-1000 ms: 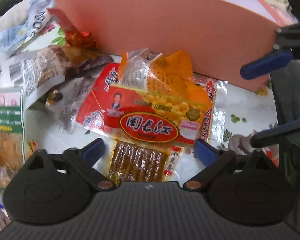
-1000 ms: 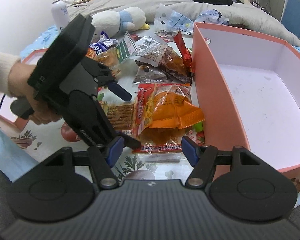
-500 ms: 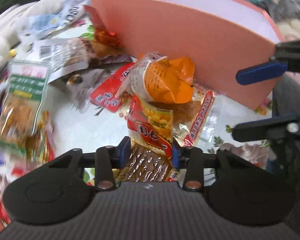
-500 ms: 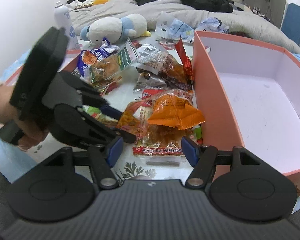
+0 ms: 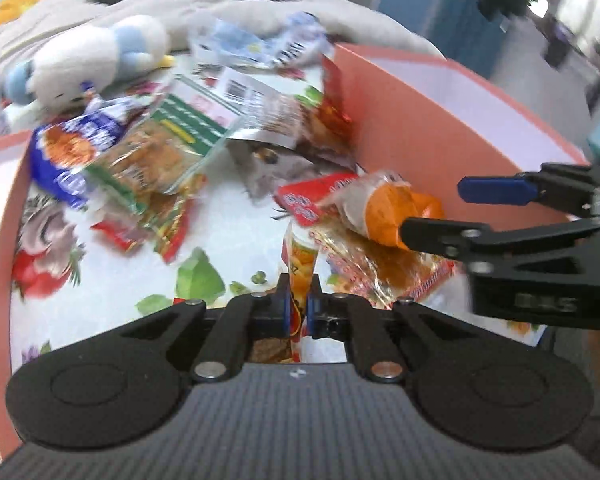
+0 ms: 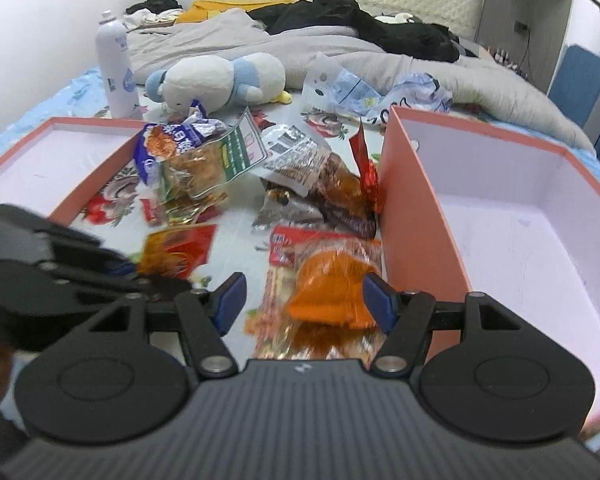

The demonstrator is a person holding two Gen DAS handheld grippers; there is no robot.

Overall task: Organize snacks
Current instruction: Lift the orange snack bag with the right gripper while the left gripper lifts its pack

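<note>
Now, left gripper: closed tight on a red and yellow snack packet, pinching its near end between the blue pads, with the rest of the packet sticking forward past the fingers.
Held packet in the right view: the red and yellow snack packet shows at the tip of the blurred left gripper, lifted off the floral cloth.
Right gripper: open, jaws spread wide, holding nothing; it hovers over an orange bag, one blue pad on each side of it and neither clearly touching.
Orange bag: the orange bag lies on top of a clear packet with a red edge, just beside the outer wall of the big pink box.
Big pink box: open on top, white inside, nothing in it; it stands on the right side of the cloth.
Second pink tray: low, white inside, at the left side of the cloth.
Loose pile: between the two pink pieces sit a blue bag, a green-labelled bag of fried pieces, a silver packet with a barcode and a red foil wrapper leaning against the box wall.
Behind the pile: a white and blue plush toy, a white spray bottle upright near the far left, and crumpled blue and white plastic bags.
Background: a grey blanket with dark clothes on it.
Left view sharpness: smeared with motion, so print on the packets cannot be read.
</note>
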